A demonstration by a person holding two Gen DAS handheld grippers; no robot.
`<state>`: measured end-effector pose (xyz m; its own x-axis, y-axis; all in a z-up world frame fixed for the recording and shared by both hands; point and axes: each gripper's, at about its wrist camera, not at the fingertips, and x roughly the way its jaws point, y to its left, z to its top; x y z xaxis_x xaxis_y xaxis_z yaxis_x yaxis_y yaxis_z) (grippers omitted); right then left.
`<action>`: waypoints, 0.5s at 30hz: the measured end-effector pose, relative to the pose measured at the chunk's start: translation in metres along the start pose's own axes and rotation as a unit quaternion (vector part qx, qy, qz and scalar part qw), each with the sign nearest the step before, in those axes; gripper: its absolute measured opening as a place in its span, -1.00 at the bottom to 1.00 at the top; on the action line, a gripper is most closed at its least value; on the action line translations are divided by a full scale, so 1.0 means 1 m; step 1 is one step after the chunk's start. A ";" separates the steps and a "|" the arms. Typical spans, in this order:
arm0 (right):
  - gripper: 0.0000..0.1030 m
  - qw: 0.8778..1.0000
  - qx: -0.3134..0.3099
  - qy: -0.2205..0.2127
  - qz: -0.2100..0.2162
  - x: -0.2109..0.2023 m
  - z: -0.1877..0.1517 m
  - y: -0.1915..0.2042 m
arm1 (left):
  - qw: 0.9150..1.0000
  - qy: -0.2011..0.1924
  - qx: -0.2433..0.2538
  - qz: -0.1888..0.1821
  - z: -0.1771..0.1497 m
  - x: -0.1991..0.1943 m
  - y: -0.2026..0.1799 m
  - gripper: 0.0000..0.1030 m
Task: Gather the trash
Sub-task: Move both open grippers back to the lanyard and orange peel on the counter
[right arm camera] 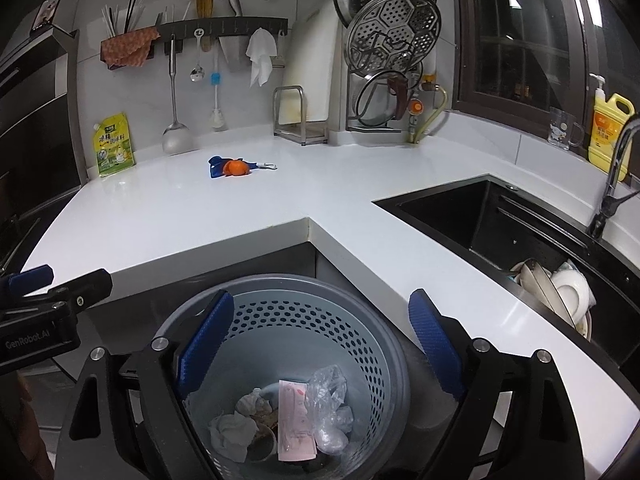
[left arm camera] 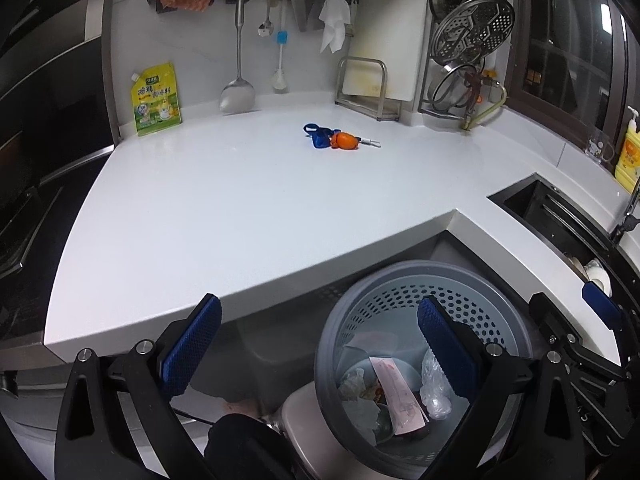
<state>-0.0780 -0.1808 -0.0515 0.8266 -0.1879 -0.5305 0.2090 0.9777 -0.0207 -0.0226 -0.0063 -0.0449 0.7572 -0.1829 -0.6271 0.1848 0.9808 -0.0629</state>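
Observation:
A grey perforated trash bin (left arm camera: 492, 320) (right arm camera: 304, 312) stands on the floor in the inner corner of the white counter (left arm camera: 240, 208) (right arm camera: 340, 200). It holds crumpled tissues (right arm camera: 232, 430), a pink paper slip (right arm camera: 294, 420) and a clear plastic bag (right arm camera: 328, 404). My right gripper (right arm camera: 320, 344) is open and empty right above the bin. My left gripper (left arm camera: 320, 344) is open and empty, its right finger over the bin. A blue and orange item with a small metal clip (left arm camera: 338, 139) (right arm camera: 232, 167) lies far back on the counter.
A black sink (right arm camera: 500, 232) (left arm camera: 560, 224) with dishes (right arm camera: 560, 288) is at the right. A yellow-green pouch (left arm camera: 156, 98) (right arm camera: 113, 145), hanging utensils (left arm camera: 239, 48), a rack with lids (right arm camera: 394, 60) and a yellow soap bottle (right arm camera: 608, 132) line the back wall.

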 end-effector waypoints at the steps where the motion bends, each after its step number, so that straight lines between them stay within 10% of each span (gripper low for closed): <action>1: 0.65 1.000 -0.002 -0.002 0.001 0.002 0.003 0.001 | 1.000 -0.002 0.001 0.001 0.003 0.001 0.001 0.87; 15: 0.65 0.997 -0.004 -0.002 0.078 0.062 0.086 0.017 | 0.999 -0.034 -0.010 0.028 0.081 0.040 0.042 0.87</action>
<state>0.0219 -0.1839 -0.0120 0.8507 -0.0347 -0.5246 0.0747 0.9957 0.0552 0.0665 0.0221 -0.0095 0.8072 -0.1312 -0.5754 0.1294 0.9906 -0.0443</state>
